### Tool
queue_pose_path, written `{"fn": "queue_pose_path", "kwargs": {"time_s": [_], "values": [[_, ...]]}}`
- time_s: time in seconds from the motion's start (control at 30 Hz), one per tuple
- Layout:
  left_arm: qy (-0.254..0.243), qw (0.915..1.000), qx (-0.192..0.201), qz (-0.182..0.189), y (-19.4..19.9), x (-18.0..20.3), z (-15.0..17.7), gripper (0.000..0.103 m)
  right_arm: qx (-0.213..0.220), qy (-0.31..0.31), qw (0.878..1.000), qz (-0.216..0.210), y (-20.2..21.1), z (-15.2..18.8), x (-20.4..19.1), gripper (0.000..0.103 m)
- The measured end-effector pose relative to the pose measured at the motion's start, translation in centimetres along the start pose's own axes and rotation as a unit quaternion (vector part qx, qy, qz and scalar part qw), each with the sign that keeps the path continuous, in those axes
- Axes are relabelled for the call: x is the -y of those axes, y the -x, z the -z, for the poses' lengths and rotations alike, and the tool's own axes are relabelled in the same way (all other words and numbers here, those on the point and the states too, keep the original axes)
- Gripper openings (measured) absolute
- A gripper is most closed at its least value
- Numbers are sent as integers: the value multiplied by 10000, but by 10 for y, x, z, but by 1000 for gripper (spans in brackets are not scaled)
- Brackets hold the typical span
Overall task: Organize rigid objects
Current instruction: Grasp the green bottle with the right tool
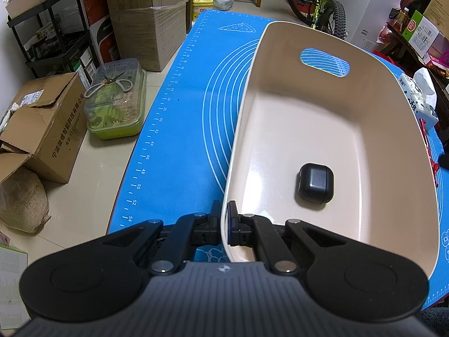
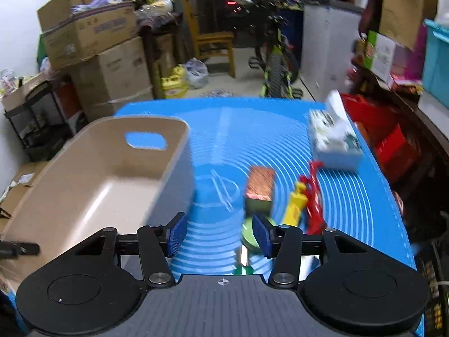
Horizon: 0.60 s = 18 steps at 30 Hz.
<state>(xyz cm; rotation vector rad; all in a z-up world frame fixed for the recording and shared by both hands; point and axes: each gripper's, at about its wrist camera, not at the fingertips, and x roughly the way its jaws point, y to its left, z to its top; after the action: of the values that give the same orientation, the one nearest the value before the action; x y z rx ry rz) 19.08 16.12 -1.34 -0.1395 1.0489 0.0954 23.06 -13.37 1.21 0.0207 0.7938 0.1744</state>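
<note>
A beige plastic bin (image 1: pixel 387 129) with a handle slot stands on the blue mat (image 1: pixel 179 140). A black earbud case (image 1: pixel 315 183) lies on its floor. My left gripper (image 1: pixel 226 221) is shut on the bin's near rim, one finger inside and one outside. In the blurred right wrist view the bin (image 2: pixel 92 174) is at the left. My right gripper (image 2: pixel 219 231) is open and empty above the mat (image 2: pixel 350 196). Ahead of it lie a brown block (image 2: pixel 259 184), a green round object (image 2: pixel 249 233), a yellow toy (image 2: pixel 294 203) and a red toy (image 2: pixel 313 196).
A white tissue pack (image 2: pixel 334 137) sits at the mat's far right; it also shows in the left wrist view (image 1: pixel 422 98). Cardboard boxes (image 1: pixel 42 129), a green container (image 1: pixel 118 104) and a rack stand on the floor to the left. A bicycle (image 1: pixel 317 0) stands behind the table.
</note>
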Motion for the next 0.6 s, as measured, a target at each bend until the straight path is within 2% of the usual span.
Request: {"fn": "queue_pose_path", "kwargs": {"time_s": [0.4,0.6], "values": [[-1,10000,-1,-2,0,0,0,6,-561,-210,9982,27,-49,49,14,58],[0,10000,-1,-2,0,0,0,6,-709,-75,9973,158,-66,54,8,53]]}}
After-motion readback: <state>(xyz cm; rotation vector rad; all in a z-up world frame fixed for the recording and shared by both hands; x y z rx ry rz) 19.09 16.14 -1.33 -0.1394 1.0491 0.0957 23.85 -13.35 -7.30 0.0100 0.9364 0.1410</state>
